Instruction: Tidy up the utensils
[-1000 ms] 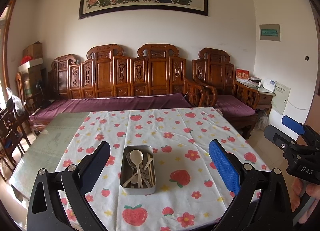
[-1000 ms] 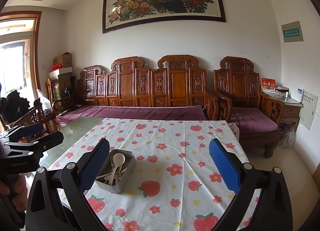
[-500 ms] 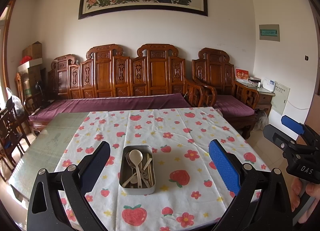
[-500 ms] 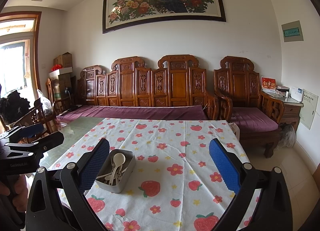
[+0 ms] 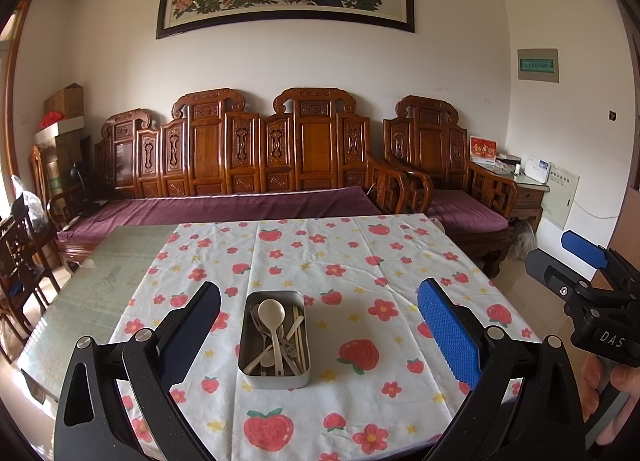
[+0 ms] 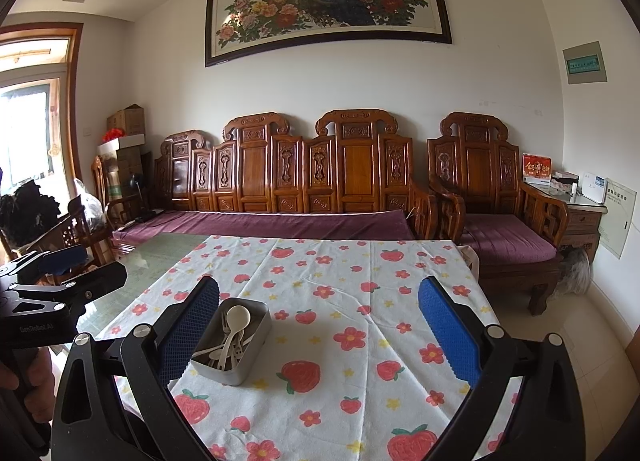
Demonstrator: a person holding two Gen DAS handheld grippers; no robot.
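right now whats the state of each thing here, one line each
left tool: open, holding nothing, above the table
right tool: open, holding nothing
metal tin: lidless, upright on the cloth
spoon: lying in the tin, bowl at the far end
other utensils: piled loose in the tin
tablecloth: spread flat, creased

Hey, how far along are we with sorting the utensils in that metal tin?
Done: nothing visibly sorted; the cream plastic spoon, forks and chopsticks lie jumbled in the rectangular metal tin on the strawberry-print tablecloth. In hand: nothing; the left tongs and right tongs are open and empty, above the table. Left: the whole sorting job.
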